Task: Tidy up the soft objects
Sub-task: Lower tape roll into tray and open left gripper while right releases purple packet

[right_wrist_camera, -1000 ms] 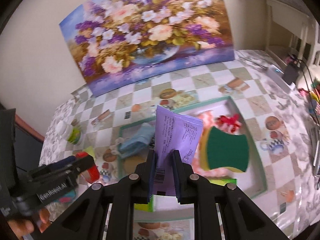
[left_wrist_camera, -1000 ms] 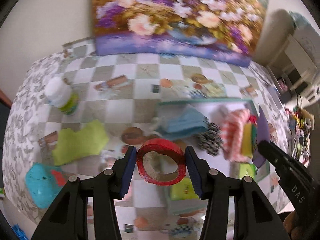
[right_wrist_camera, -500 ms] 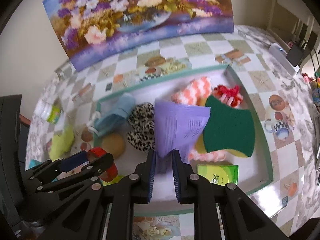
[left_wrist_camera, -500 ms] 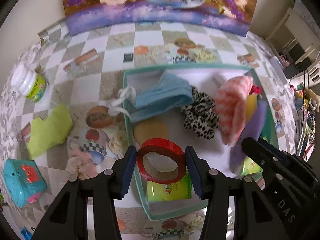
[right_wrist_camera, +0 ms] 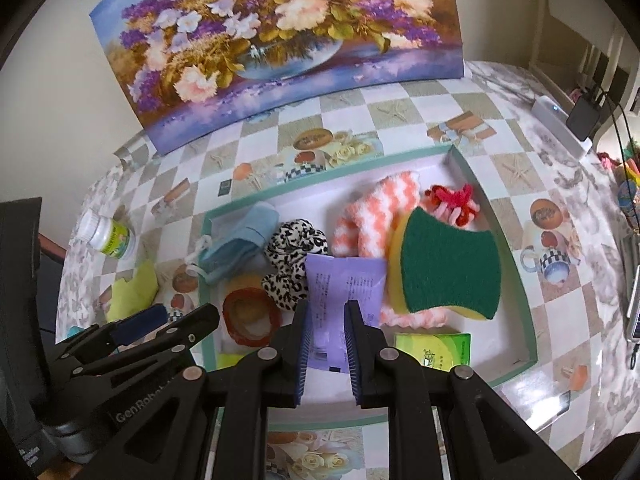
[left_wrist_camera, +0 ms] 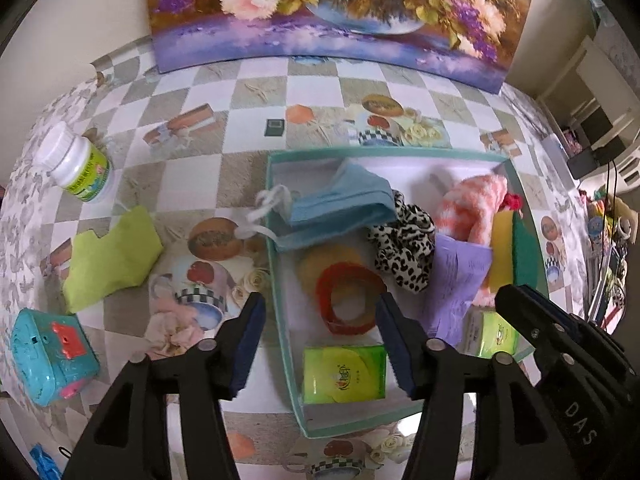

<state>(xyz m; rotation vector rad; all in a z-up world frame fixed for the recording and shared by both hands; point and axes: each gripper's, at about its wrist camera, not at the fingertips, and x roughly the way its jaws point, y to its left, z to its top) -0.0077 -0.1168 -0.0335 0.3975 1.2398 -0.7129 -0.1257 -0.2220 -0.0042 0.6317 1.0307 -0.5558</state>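
With the red tape ring (left_wrist_camera: 347, 301) just let go into the tray (left_wrist_camera: 276, 240) as the left hand-held gripper (left_wrist_camera: 320, 334) jaws were opening, the purple packet (right_wrist_camera: 340, 292), pinched by the right hand-held gripper (right_wrist_camera: 326, 350), should be lowered flat btwn scrunchie (right_wrist_camera: 294, 262) & sponge (right_wrist_camera: 450, 270), then released w/o dragging.

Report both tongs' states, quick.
Left tongs: open, jaws just widened, red tape roll lying free in the tray.
Right tongs: shut on the purple packet.
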